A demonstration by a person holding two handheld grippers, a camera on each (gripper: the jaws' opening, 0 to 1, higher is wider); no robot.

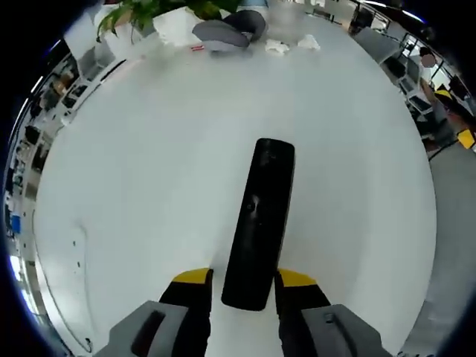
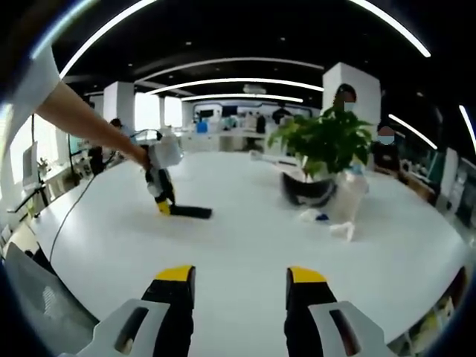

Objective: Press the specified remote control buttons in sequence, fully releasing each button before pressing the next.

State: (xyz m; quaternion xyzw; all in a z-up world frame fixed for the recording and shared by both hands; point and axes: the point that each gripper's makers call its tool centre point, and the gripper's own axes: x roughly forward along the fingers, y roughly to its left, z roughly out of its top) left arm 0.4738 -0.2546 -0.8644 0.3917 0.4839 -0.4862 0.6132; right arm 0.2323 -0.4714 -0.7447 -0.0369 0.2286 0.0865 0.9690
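A long black remote control [image 1: 260, 219] lies flat on the white table [image 1: 149, 171], pointing away from me. Its near end sits between the yellow-tipped jaws of my left gripper [image 1: 245, 281], which close on it from both sides. In the right gripper view the same remote [image 2: 190, 212] rests on the table at the left, with the left gripper [image 2: 160, 197] on its end and a person's arm [image 2: 89, 123] behind it. My right gripper [image 2: 240, 279] hovers open over the table, well short of the remote, with nothing between its jaws.
A potted green plant [image 2: 323, 145] stands on the table to the right of the remote, with white crumpled wrappings [image 2: 338, 219] beside it. The plant [image 1: 149, 11], a grey bowl-like thing [image 1: 223, 33] and white scraps [image 1: 290, 44] sit at the table's far end. Office desks surround the table.
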